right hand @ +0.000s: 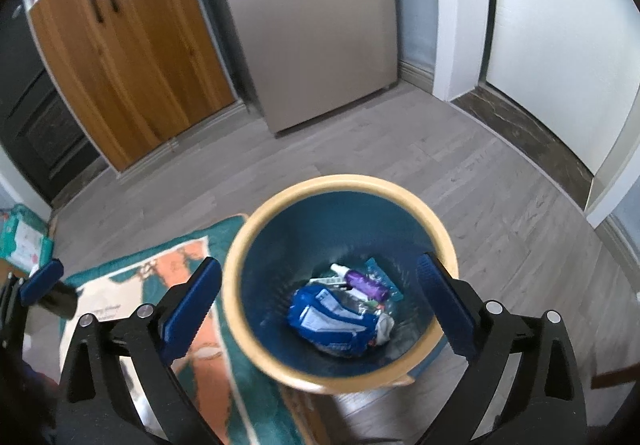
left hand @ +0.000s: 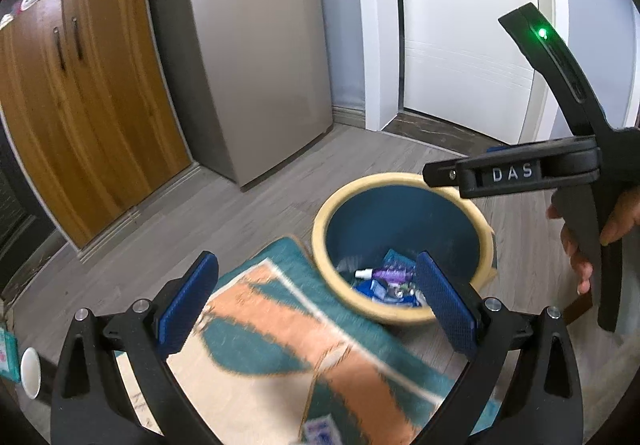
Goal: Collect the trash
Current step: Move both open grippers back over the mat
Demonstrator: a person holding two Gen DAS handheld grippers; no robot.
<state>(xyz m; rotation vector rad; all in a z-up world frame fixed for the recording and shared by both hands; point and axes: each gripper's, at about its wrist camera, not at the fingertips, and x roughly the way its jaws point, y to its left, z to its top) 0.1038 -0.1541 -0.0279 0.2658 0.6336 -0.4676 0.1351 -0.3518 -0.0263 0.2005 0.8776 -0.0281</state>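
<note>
Round, cream-rimmed bin [right hand: 340, 281] holds a crumpled blue wrapper [right hand: 332, 319]; left gripper [left hand: 316, 301] and right gripper [right hand: 320, 309] gape empty, angled downward.

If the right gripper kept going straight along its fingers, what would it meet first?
Most likely the trash in the bin: the open, empty right gripper points down into its mouth at the blue wrapper, though depth is hard to judge.

Right tool [right hand: 318, 299]: jaws spread wide over the bin, nothing between the blue pads.
Bin [right hand: 256, 229]: round, cream rim, dark blue inside, standing on the grey floor [right hand: 500, 205].
Trash: blue and white wrapper [right hand: 328, 319], purple bottle [right hand: 366, 282] with white cap, smaller scraps.
Rug [right hand: 208, 341]: teal, orange and cream, touching the bin's left side.
Left tool [right hand: 40, 281]: one blue pad at the left edge.
Background: wooden cabinet [right hand: 132, 57], grey fridge [right hand: 312, 25].
</note>
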